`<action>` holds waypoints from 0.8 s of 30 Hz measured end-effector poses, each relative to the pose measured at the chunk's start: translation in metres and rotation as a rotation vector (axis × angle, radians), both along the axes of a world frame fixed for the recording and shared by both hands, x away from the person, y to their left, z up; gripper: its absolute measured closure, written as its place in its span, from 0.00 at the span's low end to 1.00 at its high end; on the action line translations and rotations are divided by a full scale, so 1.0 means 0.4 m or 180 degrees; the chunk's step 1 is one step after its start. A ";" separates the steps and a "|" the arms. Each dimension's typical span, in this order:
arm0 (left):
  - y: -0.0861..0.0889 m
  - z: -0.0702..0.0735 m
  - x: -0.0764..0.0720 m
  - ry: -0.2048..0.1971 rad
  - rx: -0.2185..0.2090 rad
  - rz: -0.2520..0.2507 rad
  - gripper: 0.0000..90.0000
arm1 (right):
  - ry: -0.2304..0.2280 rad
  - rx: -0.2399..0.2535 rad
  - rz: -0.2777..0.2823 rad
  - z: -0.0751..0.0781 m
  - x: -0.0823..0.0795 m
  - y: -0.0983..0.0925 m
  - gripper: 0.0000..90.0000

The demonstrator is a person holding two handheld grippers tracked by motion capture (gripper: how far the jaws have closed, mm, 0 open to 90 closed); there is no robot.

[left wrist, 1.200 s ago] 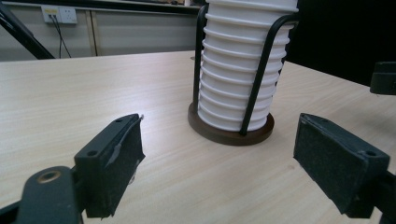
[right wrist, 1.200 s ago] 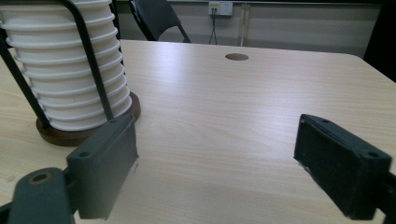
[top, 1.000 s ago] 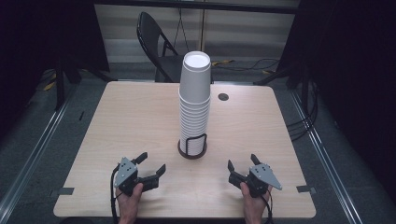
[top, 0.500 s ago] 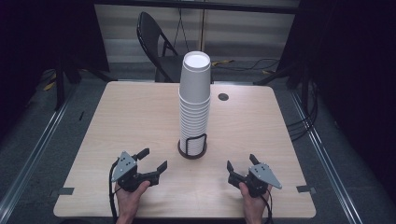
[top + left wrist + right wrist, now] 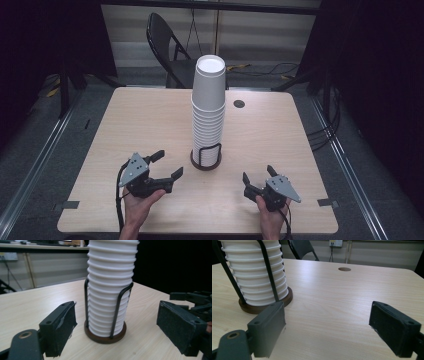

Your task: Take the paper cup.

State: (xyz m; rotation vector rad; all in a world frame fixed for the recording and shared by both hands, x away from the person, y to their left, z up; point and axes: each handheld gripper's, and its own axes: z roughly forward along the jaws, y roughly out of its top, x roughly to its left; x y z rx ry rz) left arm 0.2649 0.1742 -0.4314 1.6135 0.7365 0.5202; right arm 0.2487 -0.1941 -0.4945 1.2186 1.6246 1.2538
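While upright in its holder (image 5: 206,161), cup stack (image 5: 208,105) points upward.

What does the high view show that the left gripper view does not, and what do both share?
High view alone: the stack's top cup, a folding chair behind the table, and both hands.
Left gripper view alone: the wire bars hugging the lower cups up close, between its own open jaws.
Shared: the cup stack, its round dark base and the wooden table.
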 end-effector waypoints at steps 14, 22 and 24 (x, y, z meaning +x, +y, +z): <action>-0.022 0.088 0.026 -0.0170 0.0007 -0.0274 0.18 | 0.0016 0.0000 0.0026 0.000 0.001 0.000 0.14; -0.032 0.144 0.049 -0.0250 0.0030 -0.0339 0.18 | 0.0015 0.0015 0.0051 0.000 0.001 -0.001 0.15; -0.035 0.166 0.055 -0.0317 0.0030 -0.0339 0.17 | 0.0011 0.0020 0.0053 0.000 0.001 -0.001 0.15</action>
